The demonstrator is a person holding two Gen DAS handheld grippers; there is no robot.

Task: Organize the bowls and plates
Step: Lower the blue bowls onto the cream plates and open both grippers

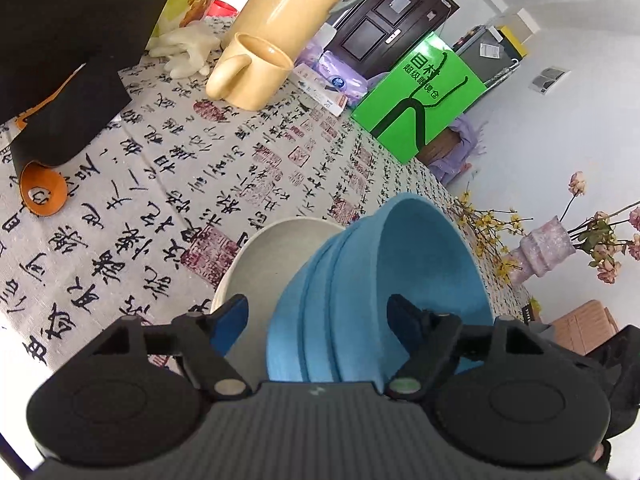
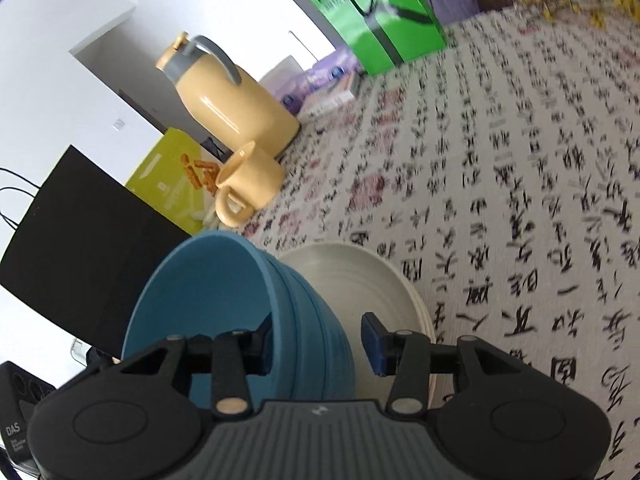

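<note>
A stack of nested blue bowls point(image 1: 360, 288) stands on a pile of cream plates point(image 1: 264, 256) on the calligraphy-print tablecloth. In the left wrist view my left gripper point(image 1: 320, 318) is open astride the stack's near wall, one finger outside over the plates and the other inside the top bowl, with a gap on the outer side. From the other side, my right gripper point(image 2: 320, 342) is also open across the wall of the blue bowls point(image 2: 240, 304). Its left finger is inside the bowl, and its right pad is just off the ribbed outside, above the cream plates point(image 2: 360, 280).
A yellow mug point(image 1: 248, 72) and yellow thermos jug point(image 1: 296, 0) stand at the back of the table, with a black bag point(image 1: 68, 80), a green bag point(image 1: 420, 96) and purple tissue packs point(image 1: 340, 76). A vase of flowers point(image 1: 544, 248) stands near the table's right edge.
</note>
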